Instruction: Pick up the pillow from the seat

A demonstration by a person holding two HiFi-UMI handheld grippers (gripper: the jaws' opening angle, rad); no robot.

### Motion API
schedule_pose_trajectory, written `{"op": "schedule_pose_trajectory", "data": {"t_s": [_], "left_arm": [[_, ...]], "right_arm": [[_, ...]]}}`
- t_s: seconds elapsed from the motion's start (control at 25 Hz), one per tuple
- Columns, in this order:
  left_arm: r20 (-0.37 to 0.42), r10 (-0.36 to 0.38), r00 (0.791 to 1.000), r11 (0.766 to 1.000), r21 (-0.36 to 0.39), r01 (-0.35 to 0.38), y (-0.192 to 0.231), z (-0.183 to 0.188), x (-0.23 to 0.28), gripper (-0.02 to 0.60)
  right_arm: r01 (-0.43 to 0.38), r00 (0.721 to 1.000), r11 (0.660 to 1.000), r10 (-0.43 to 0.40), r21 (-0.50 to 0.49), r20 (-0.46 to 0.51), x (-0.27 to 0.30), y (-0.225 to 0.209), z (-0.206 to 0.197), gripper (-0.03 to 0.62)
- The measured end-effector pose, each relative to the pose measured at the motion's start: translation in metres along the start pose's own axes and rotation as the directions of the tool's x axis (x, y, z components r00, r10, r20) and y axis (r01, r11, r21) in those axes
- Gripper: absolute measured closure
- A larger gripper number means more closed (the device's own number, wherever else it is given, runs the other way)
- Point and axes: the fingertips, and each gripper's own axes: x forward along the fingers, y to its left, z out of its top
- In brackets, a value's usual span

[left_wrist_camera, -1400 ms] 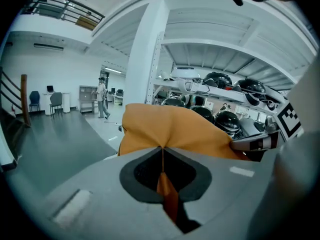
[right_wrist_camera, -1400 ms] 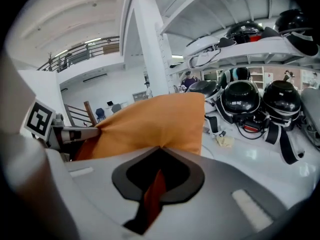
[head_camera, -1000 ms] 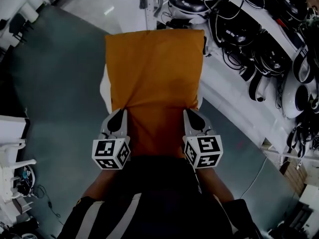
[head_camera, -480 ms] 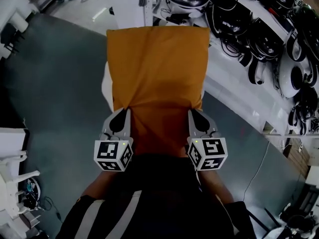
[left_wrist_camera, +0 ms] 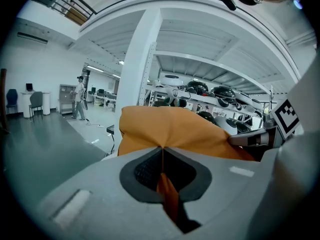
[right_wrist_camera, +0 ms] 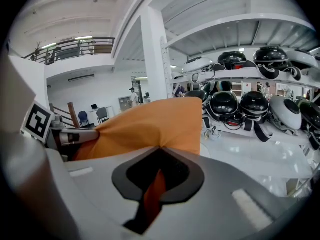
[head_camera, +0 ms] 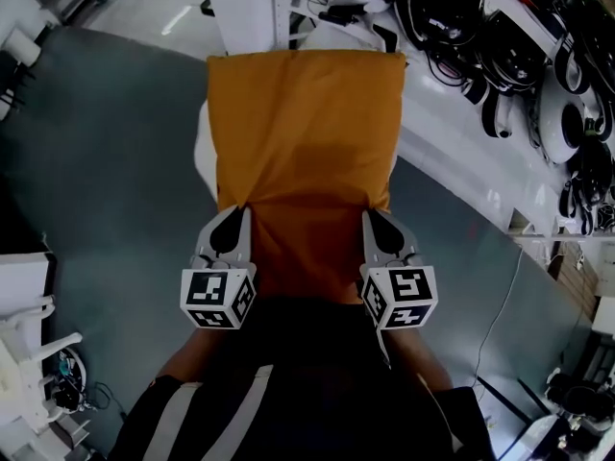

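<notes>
Head view: an orange pillow [head_camera: 303, 133] is held out in front of the person, long axis running away from them; left tool [head_camera: 237, 212] and right tool [head_camera: 369, 214] each clamp one near corner.

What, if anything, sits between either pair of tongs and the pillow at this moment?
Nothing visible does. The left tongs and the right tongs are each shut directly on a pinch of the orange pillow fabric, one at each side of its near end.
</notes>
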Motion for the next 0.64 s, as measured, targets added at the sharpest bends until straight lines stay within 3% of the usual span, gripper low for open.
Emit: {"op": "schedule_pose_trajectory", "data": {"t_s": [0.64], "left_arm": [[-0.02, -0.014, 1.0, 1.0, -0.004, 0.014, 0.019, -0.01, 0.0, 0.578]], "right_arm": [[0.013, 1.0, 1.0, -0.013, 0.005, -0.025, 0.013, 0.015, -0.012, 0.586]]}}
